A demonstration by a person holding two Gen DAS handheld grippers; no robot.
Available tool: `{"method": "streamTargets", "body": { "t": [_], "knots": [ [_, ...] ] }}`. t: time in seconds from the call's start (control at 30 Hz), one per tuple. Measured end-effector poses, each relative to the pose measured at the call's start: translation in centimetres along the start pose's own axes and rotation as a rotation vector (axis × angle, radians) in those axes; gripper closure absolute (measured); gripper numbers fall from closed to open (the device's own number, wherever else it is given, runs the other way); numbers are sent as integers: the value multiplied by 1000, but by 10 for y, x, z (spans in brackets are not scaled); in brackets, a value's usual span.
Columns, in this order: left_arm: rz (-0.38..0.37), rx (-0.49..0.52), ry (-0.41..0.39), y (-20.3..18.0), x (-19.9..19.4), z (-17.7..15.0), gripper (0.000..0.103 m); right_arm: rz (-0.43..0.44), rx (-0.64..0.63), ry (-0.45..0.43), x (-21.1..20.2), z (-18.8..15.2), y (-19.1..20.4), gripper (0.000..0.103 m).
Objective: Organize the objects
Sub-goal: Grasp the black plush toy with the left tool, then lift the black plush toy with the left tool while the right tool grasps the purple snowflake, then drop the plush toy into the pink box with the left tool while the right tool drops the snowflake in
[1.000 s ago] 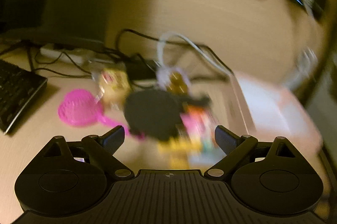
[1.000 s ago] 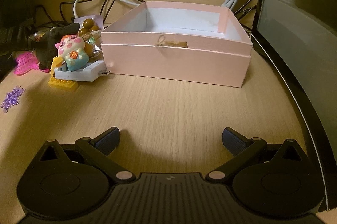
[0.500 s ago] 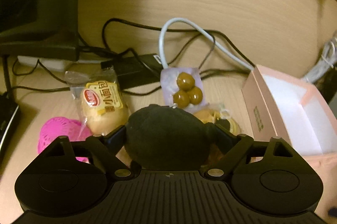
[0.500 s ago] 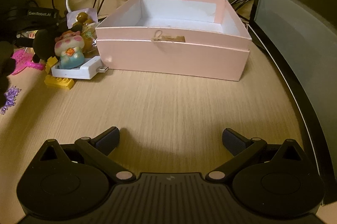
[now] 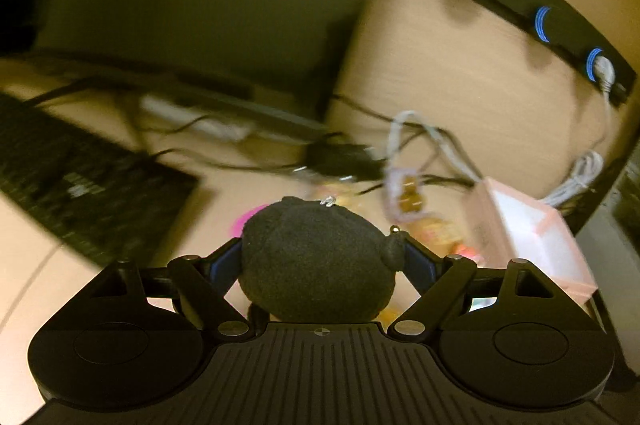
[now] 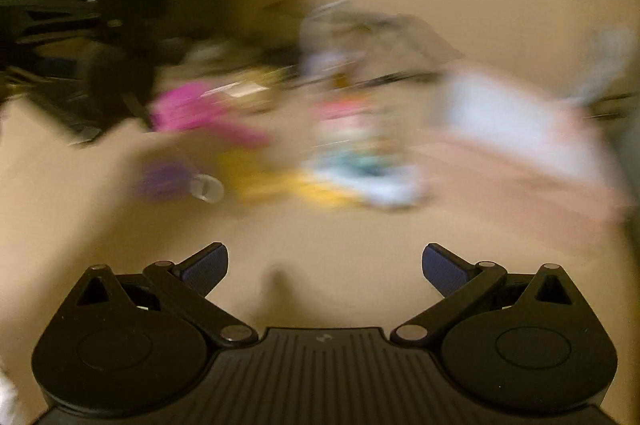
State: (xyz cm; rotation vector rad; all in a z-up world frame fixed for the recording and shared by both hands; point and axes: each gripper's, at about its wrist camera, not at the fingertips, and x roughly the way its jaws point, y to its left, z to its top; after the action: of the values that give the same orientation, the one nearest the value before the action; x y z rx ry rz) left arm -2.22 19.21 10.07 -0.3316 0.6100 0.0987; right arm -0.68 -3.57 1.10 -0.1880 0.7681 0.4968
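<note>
Left gripper (image 5: pixel 320 261): clamped on black plush toy (image 5: pixel 316 261), now lifted clear of desk (image 5: pixel 460 73); half second earlier toy sat among clutter. Pink box (image 5: pixel 532 237) lies right, near; judged drop target. Right gripper (image 6: pixel 325 265): fingers apart, empty, view now blurred

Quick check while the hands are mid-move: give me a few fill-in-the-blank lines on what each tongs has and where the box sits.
1. The left tongs are clamped on a black, fuzzy ____.
2. The right tongs hold ____.
3. In the left wrist view, the open pink box lies to the ____ of the held toy.
4. The black keyboard lies on the ____ side of that view.

Missing words: plush toy; nothing; right; left
</note>
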Motion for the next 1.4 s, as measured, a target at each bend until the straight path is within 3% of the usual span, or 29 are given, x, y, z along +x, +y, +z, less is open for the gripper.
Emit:
{"method": "streamTargets", "body": {
  "t": [0.07,0.23,0.5,0.57,0.6,0.63,0.73,0.87,1.0,1.23,1.4],
  "knots": [
    [20,-29,13,25,-9,-1,15,62,-15,14,14,8,26,0],
    [35,-64,11,77,-40,2,15,116,-32,49,52,27,72,0],
    [7,-56,33,108,-56,-2,15,80,-73,33,96,48,114,1],
    [-2,-57,46,112,-54,-8,15,76,-93,31,100,52,118,9],
    [-12,-56,55,113,-53,-11,15,87,-108,38,101,55,118,22],
    [-22,-55,63,113,-50,-14,15,98,-124,42,97,57,119,41],
    [-61,-42,81,107,-42,-20,15,61,-163,56,88,58,121,40],
    [-128,-26,95,91,-33,-23,15,14,-153,65,62,52,106,40],
    [-261,54,134,56,-27,-27,15,-35,-111,35,7,42,70,40],
    [-450,200,164,-42,-26,-24,15,-201,-26,-7,-80,12,-19,40],
    [-484,238,106,-125,-5,9,15,-273,27,-77,-118,-16,-75,40]
  ]
}}
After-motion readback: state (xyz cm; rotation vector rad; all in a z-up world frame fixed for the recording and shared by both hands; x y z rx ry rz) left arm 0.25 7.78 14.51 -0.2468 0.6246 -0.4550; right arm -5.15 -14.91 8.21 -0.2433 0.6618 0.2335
